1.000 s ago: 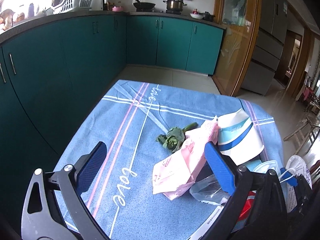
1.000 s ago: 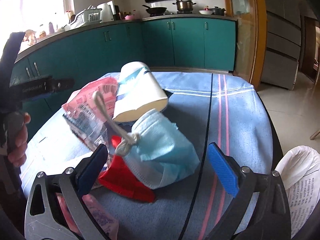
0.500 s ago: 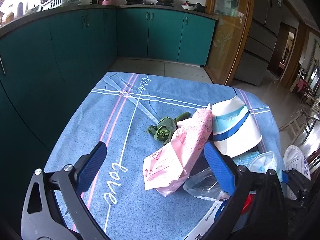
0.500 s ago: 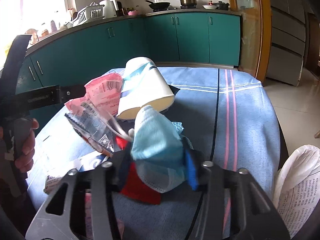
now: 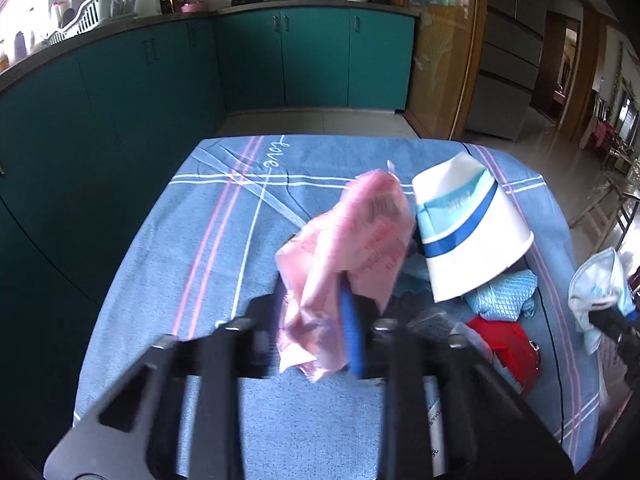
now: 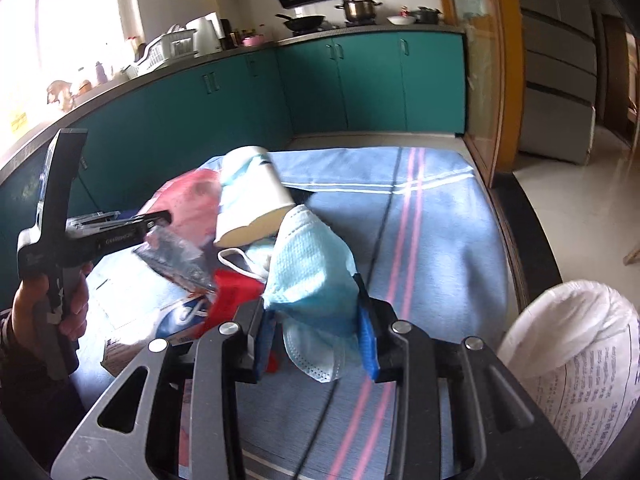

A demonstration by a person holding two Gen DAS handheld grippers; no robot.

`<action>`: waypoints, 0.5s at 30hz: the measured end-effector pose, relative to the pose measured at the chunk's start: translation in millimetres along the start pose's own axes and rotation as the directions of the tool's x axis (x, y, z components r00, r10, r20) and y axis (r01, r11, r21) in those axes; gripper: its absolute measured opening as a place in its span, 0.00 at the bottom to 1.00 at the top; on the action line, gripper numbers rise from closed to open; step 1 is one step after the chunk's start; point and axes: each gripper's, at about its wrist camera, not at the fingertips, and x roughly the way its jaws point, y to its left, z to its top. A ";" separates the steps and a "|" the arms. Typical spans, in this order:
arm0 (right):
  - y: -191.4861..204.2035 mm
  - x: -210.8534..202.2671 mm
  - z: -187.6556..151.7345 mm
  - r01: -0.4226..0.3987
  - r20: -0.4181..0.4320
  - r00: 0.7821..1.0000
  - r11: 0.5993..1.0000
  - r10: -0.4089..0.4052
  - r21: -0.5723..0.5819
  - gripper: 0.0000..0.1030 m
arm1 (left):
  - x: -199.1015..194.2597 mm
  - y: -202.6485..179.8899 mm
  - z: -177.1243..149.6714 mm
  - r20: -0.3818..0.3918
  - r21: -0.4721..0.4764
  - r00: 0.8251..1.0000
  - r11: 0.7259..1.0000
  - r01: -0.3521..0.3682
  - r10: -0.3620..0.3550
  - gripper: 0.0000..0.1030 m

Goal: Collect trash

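Note:
My left gripper is shut on a pink plastic wrapper and holds it up over the blue tablecloth. My right gripper is shut on a light blue face mask, lifted off the cloth. A white paper cup with blue bands lies on its side beside the wrapper; it also shows in the right wrist view. A red scrap and a clear plastic bag lie near it. The left gripper's body shows in the right wrist view.
A white sack stands off the table's right edge. A printed paper lies at the near edge of the cloth. Teal cabinets ring the far side and left. A wooden door frame stands at the right.
My left gripper has closed on the pink wrapper and lifted it. My right gripper, open a second ago, has closed on the mask and raised it. The green leaf is hidden now.

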 end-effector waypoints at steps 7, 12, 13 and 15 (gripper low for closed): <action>-12.8 4.7 -1.5 0.036 0.001 0.999 0.998 -0.036 0.046 0.62 | -18.8 7.1 2.7 0.080 -0.022 0.997 1.000 0.002 -0.001 0.17; -13.2 9.8 -1.5 0.061 -0.003 0.998 0.997 -0.061 0.048 0.70 | -41.9 13.4 1.4 0.140 -0.027 0.989 0.999 0.040 -0.035 0.17; -13.7 10.9 -1.8 0.065 -0.004 0.998 0.997 -0.065 0.052 0.72 | -46.0 15.0 0.3 0.151 -0.026 0.988 0.999 0.047 -0.042 0.17; -16.0 14.8 -2.3 0.070 -0.012 0.998 0.996 -0.070 0.062 0.74 | -50.4 15.5 -1.7 0.160 -0.023 0.986 0.999 0.039 -0.035 0.17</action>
